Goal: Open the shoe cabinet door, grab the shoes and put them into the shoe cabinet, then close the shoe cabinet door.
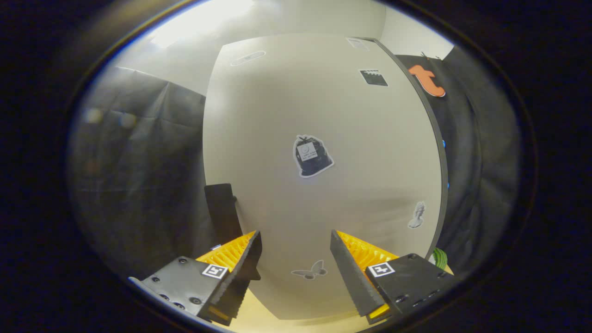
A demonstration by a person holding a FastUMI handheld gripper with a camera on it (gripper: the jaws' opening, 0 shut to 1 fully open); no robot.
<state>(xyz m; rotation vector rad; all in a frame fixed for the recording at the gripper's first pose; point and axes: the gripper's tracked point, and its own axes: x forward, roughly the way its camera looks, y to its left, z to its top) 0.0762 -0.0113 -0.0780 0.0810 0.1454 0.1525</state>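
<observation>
The shoe cabinet door is a pale flat panel standing directly ahead of me, very close. Its black handle sticks out at the door's left edge, just above and beyond my left fingertip. My gripper is open, with nothing between its fingers. Only the door's bare face lies beyond the gap. Whether the door is closed or ajar cannot be told from here.
Stickers dot the door: a black bag shape in the middle, a butterfly low between my fingers, a small figure near the right edge. Black cloth hangs on both sides. A pale wooden surface lies below, something green at right.
</observation>
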